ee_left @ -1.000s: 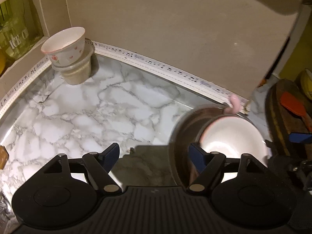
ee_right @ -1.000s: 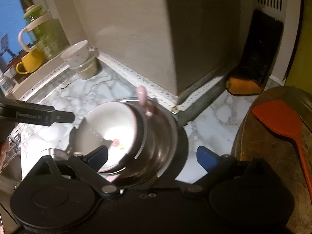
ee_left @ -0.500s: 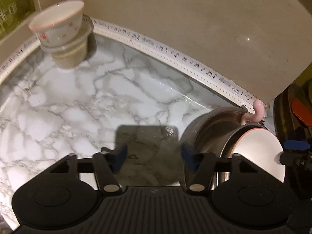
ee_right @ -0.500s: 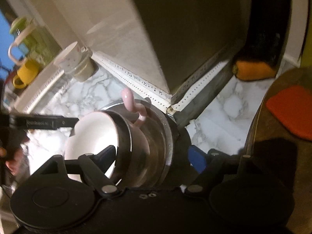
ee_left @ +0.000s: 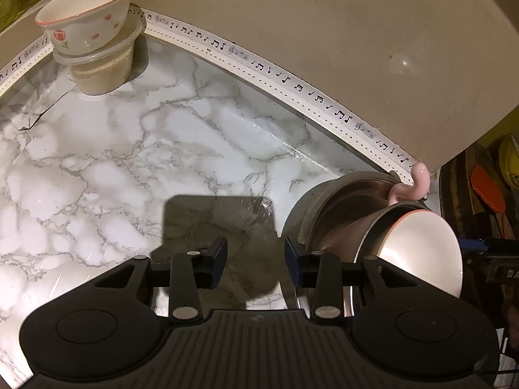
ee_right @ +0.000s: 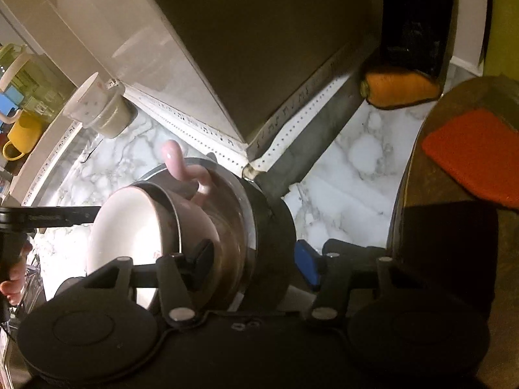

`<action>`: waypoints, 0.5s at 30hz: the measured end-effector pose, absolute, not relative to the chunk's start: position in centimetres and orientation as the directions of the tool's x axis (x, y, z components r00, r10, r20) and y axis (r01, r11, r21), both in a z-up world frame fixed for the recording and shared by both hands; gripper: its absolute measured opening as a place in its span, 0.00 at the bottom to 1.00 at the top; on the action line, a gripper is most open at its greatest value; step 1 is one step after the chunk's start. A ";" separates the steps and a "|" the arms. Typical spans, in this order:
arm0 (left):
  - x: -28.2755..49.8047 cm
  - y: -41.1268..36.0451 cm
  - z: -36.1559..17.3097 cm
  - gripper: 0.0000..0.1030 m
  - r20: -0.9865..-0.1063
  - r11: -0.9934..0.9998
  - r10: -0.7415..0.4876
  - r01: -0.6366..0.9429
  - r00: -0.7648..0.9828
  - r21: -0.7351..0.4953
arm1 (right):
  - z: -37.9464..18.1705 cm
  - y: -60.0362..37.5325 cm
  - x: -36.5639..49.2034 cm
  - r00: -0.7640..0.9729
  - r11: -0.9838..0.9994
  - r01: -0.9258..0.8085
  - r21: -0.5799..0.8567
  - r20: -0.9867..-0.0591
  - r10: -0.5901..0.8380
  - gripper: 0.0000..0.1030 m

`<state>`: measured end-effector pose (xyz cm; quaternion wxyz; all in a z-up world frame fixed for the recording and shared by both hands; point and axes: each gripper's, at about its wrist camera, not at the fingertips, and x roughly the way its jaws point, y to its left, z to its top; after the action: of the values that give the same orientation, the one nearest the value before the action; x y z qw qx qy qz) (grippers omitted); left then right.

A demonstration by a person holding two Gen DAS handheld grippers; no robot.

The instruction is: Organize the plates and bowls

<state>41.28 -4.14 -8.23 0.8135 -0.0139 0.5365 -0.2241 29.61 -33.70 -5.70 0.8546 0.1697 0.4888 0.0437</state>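
A nested stack stands on the marble counter (ee_left: 136,149) by the wall corner: a steel bowl (ee_left: 324,207) holding a pink bowl with a white inside (ee_left: 421,246) and a curled pink handle (ee_left: 418,181). My left gripper (ee_left: 254,259) is closing just left of the stack, with only counter between its fingers. My right gripper (ee_right: 254,259) is closing astride the steel bowl's (ee_right: 240,214) near wall, one finger inside and one outside; the pads do not visibly press it. A floral bowl (ee_left: 84,22) sits on a plastic tub (ee_left: 103,71) far left.
A beige wall panel (ee_left: 324,48) with music-note trim borders the counter. A wooden board (ee_right: 454,227) with a red spatula (ee_right: 473,155) lies on the right, an orange object (ee_right: 399,87) behind it. A yellow mug (ee_right: 19,136) stands on the left ledge. A hand (ee_right: 13,278) holds the left gripper.
Both grippers' jaws have narrowed and both have come lower and closer to the stack. The right gripper's left finger now sits inside the steel bowl. Both views have rolled.
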 end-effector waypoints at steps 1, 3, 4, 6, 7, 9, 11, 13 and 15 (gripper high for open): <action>41.3 -4.1 -8.2 0.36 -0.867 0.899 -0.379 0.350 0.323 -0.263 | -5.9 -33.6 29.7 0.515 0.938 0.090 0.336 -0.821 0.245 0.54; 41.3 -4.3 -8.3 0.31 -0.870 0.898 -0.382 0.350 0.313 -0.268 | -6.1 -33.2 29.7 0.507 0.942 0.075 0.326 -0.826 0.246 0.49; 41.4 -4.1 -8.1 0.30 -0.866 0.896 -0.389 0.345 0.313 -0.278 | -6.2 -33.1 29.8 0.503 0.946 0.071 0.316 -0.830 0.240 0.49; 41.6 -3.6 -7.4 0.30 -0.845 0.887 -0.428 0.330 0.321 -0.324 | -6.2 -32.9 29.9 0.501 0.947 0.067 0.313 -0.832 0.239 0.48; 41.8 -3.5 -7.1 0.30 -0.838 0.883 -0.442 0.322 0.319 -0.342 | -6.2 -33.0 29.9 0.502 0.947 0.064 0.314 -0.831 0.242 0.48; 42.0 -3.9 -7.1 0.30 -0.845 0.882 -0.438 0.329 0.308 -0.337 | -6.2 -33.1 29.8 0.501 0.945 0.062 0.320 -0.829 0.248 0.45; 42.2 -4.6 -7.3 0.30 -0.855 0.880 -0.430 0.348 0.290 -0.325 | -6.3 -33.1 29.8 0.495 0.945 0.058 0.322 -0.831 0.253 0.43; 42.2 -5.1 -7.7 0.30 -0.863 0.876 -0.427 0.359 0.271 -0.321 | -6.4 -33.0 29.9 0.492 0.946 0.052 0.319 -0.833 0.253 0.41; 42.3 -5.2 -8.0 0.30 -0.860 0.874 -0.439 0.348 0.260 -0.340 | -6.5 -32.9 29.9 0.487 0.946 0.049 0.320 -0.835 0.257 0.38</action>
<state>42.34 -5.24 -7.99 0.7927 -0.0410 0.5553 -0.2481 29.93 -32.95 -6.54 0.8488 0.1523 0.5026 0.0610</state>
